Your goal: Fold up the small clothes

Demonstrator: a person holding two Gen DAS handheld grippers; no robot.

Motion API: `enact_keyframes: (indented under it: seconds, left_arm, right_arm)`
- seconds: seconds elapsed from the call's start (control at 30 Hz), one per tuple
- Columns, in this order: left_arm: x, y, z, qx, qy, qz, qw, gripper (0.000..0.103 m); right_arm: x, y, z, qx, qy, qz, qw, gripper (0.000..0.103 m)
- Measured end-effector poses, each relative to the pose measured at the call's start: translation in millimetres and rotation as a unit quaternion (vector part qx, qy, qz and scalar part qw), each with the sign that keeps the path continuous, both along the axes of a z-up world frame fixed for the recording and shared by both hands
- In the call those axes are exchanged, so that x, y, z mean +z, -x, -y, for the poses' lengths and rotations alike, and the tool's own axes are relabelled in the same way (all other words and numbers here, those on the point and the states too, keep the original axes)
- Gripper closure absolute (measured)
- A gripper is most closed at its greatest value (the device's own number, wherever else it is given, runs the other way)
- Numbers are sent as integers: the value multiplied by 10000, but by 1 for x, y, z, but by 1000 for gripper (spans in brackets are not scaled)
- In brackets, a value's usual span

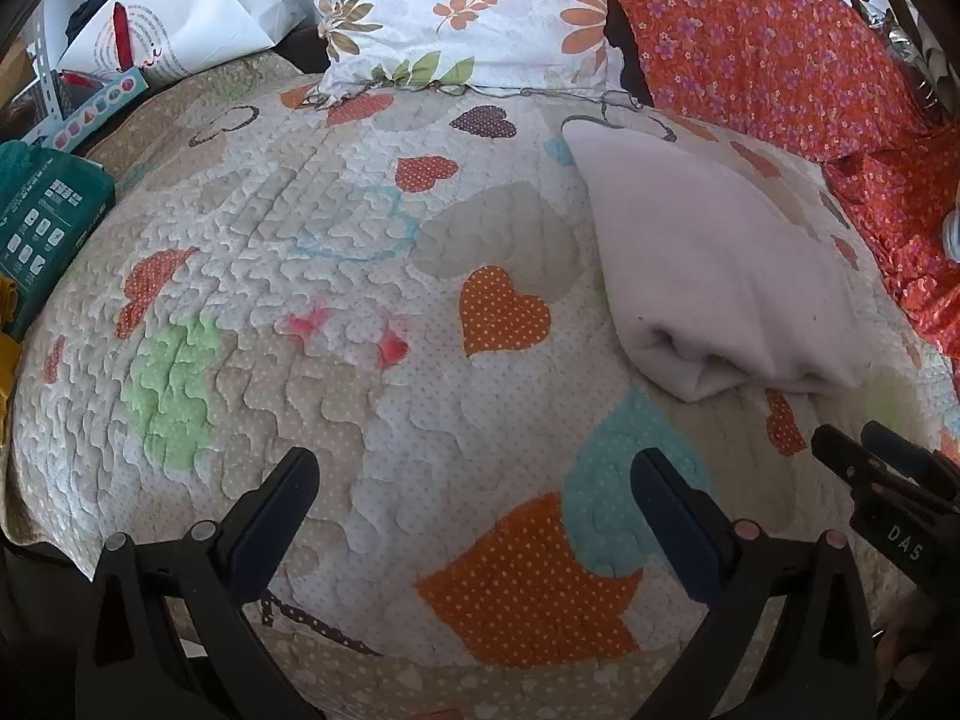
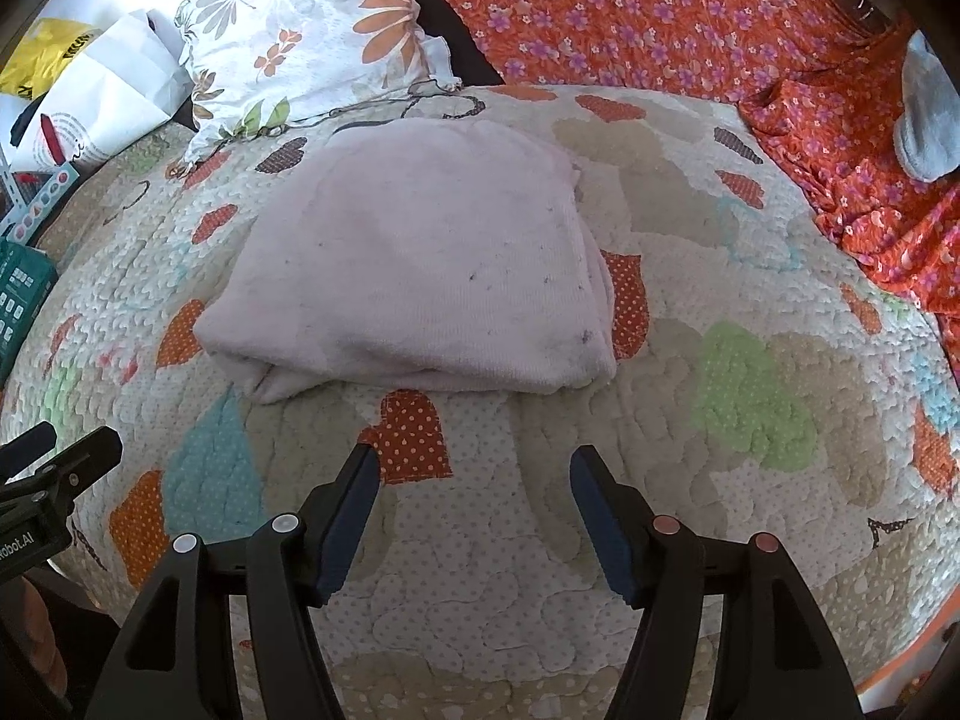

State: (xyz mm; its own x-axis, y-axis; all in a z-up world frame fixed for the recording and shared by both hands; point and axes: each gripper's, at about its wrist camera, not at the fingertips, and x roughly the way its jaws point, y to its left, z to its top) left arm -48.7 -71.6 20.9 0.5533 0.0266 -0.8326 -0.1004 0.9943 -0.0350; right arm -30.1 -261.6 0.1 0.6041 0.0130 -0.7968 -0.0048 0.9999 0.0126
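A pale pink cloth (image 2: 414,270) lies folded into a thick rectangle on the heart-patterned quilt (image 2: 750,396); it also shows at the right of the left wrist view (image 1: 714,276). My right gripper (image 2: 474,474) is open and empty, a short way in front of the cloth's near folded edge. My left gripper (image 1: 474,480) is open and empty over bare quilt (image 1: 300,252), to the left of the cloth. The right gripper's tips (image 1: 864,444) show at the right edge of the left wrist view; the left gripper (image 2: 54,450) shows at the left edge of the right wrist view.
A floral white pillow (image 1: 456,12) and an orange flowered fabric (image 2: 660,18) lie at the back. White paper bags (image 1: 180,18), a teal package (image 1: 48,222) and a yellow bag (image 2: 42,54) sit at the left. A grey sock (image 2: 930,120) lies at the far right.
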Motion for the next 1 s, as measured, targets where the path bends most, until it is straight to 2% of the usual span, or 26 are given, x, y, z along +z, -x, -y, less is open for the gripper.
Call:
enact_keyframes:
  seconds: [0.77, 1.0]
  left_arm:
    - [3, 4, -1, -25, -83, 108, 9999, 0]
    - [-1, 4, 2, -25, -95, -5, 10000, 0]
  right_arm:
    - [3, 3, 0, -102, 55, 110, 9999, 30]
    - [1, 3, -4, -7, 95, 89, 9999, 29]
